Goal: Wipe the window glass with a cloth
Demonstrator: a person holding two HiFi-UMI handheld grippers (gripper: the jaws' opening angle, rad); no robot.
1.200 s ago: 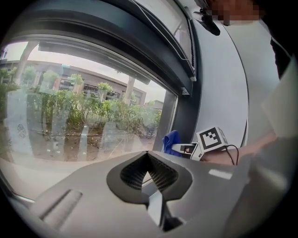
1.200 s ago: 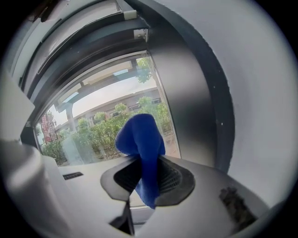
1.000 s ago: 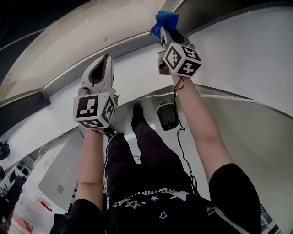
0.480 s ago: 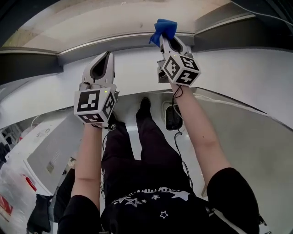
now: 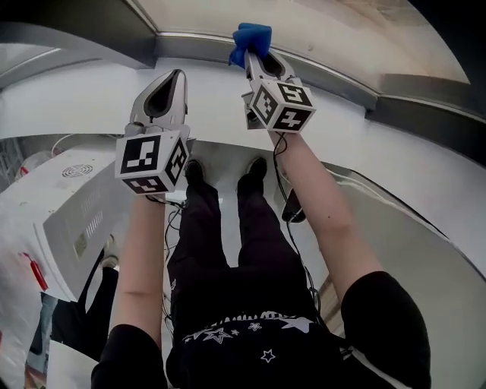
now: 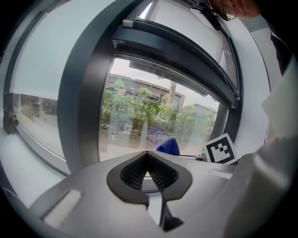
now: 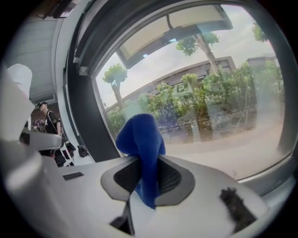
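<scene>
Cloth (image 5: 253,38), clamped in right gripper (image 5: 255,59) near window glass (image 5: 319,23) at frame top, probably needs pressing and sweeping; left gripper (image 5: 171,85) closed, empty.

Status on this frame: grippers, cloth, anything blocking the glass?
Left gripper shut, empty. Right gripper shut on blue cloth, held up at window glass; contact unclear. Nothing seen between cloth and glass.

Both bare arms stretch forward, side by side. The left arm (image 5: 144,251) holds the left claw (image 5: 177,76) with jaws together and nothing between them. The right arm (image 5: 323,220) holds the right claw (image 5: 257,58) slightly farther out, jaws clamped on a cloth (image 5: 252,36).
</scene>
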